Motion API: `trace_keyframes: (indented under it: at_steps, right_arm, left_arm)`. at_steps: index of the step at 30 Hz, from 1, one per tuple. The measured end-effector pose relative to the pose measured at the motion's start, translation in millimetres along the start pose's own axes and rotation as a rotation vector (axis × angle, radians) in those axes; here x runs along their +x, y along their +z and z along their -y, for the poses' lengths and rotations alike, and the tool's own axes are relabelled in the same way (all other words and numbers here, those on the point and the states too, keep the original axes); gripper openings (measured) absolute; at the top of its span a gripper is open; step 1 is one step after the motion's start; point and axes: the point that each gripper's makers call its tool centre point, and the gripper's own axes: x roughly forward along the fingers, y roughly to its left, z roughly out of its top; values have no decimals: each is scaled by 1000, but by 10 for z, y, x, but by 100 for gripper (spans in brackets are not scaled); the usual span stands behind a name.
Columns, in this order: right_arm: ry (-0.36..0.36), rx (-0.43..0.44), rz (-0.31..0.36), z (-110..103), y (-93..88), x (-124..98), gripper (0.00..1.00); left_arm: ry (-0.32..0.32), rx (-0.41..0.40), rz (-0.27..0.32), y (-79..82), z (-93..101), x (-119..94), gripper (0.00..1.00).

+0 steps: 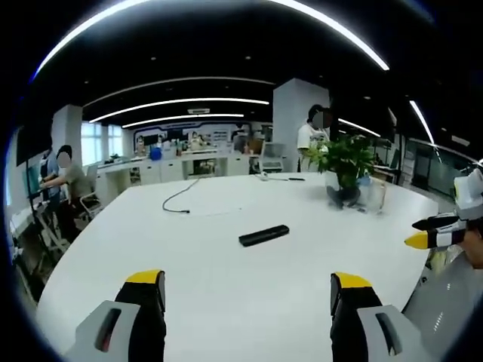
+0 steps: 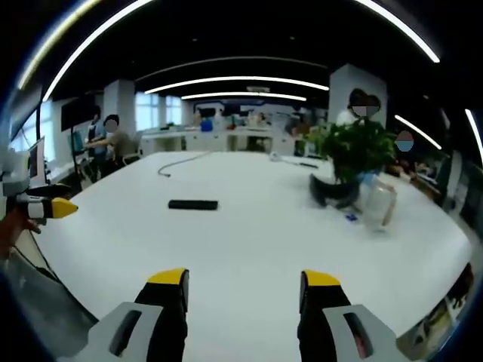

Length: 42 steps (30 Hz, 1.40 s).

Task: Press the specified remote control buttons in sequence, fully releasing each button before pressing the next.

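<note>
Office space with long curved ceiling lights surrounds a large white surface in the left gripper view. On it lies a black remote control, flat, near the middle and well ahead of the left hand-held gripper. That hand-held gripper has its yellow-tipped jaws spread wide, holding nothing and touching nothing, with bare white between them. A thin black cable trails across the far part of the surface, and a potted plant stands toward the right, beside a clear container. The right hand-held gripper comes in from the right edge; its jaws look close together, but I cannot tell for sure from here. People sit and stand at desks beyond.

Seen in the right gripper view, the same white surface stretches ahead. The remote control lies left of centre, well apart from the right hand-held gripper, whose jaws stand wide and empty. The potted plant and the clear container sit to the right, just beside each other. The left hand-held gripper shows at the left edge, off the surface's rim. The cable lies farther back.
</note>
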Motion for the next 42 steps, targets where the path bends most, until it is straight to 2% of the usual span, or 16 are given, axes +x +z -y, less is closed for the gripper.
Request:
trace_keyframes:
  at_steps: [12, 15, 17, 22, 34, 38, 42]
  right_arm:
    - [3, 14, -24, 10, -31, -5, 40]
    - [5, 12, -35, 6, -48, -1, 36]
    - [10, 17, -38, -1, -48, -1, 34]
    - [8, 11, -53, -1, -74, 3, 28]
    - [41, 2, -116, -66, -169, 35, 12]
    - [38, -13, -134, -60, -197, 40, 5]
    - [34, -20, -147, -51, -212, 42, 3]
  left_arm:
    - [-75, 72, -32, 249, -10, 444, 93]
    - [-90, 79, -39, 311, -10, 527, 90]
    - [-114, 91, -65, 341, -1, 625, 86]
    - [-137, 122, -64, 440, 28, 842, 86]
    - [-195, 248, -111, 555, 138, 1407, 85]
    - [-232, 292, -142, 594, 186, 1610, 80]
    - [-261, 333, -175, 617, 215, 1845, 76]
